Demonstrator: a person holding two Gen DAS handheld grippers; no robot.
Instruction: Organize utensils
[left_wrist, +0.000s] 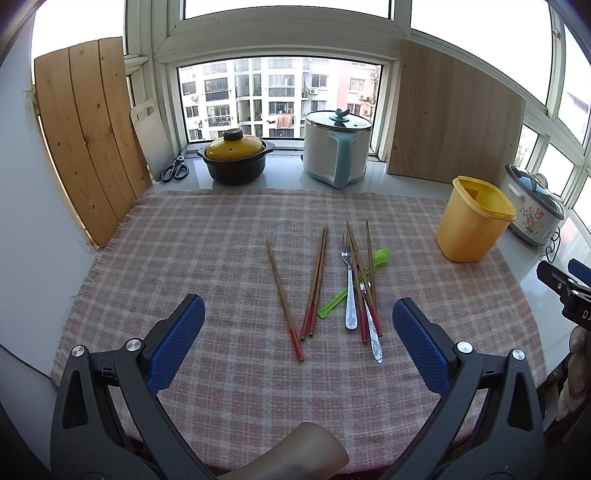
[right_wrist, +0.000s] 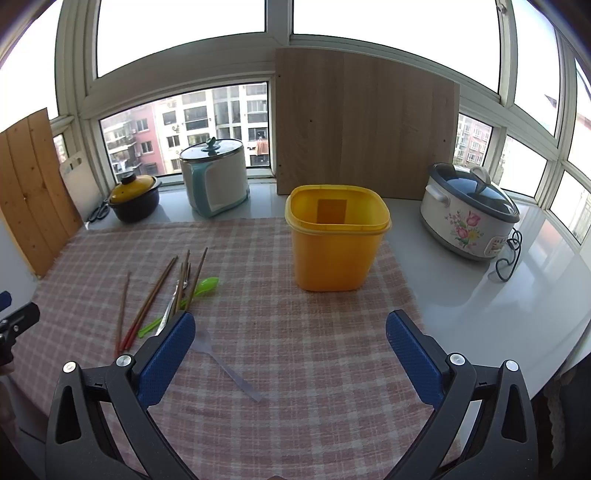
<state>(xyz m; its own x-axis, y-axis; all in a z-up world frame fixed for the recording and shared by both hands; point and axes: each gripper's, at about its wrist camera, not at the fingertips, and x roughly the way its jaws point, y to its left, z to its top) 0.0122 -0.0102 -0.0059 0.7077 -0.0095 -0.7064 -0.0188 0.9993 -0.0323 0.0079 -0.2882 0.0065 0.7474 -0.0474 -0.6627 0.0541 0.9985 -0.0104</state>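
Observation:
Several wooden chopsticks with red ends lie on the checked cloth, beside two metal forks and a green plastic spoon. My left gripper hovers open just short of them, nothing between its fingers. In the right wrist view the same chopsticks and green spoon lie at the left, and a clear plastic spoon rests on the cloth between the blue pads. My right gripper is open above it, facing the empty yellow container.
On the sill stand a yellow-lidded black pot, a white-and-teal cooker, scissors and a flowered slow cooker with its cord. Wooden boards lean against the windows. The yellow container stands at the cloth's right edge.

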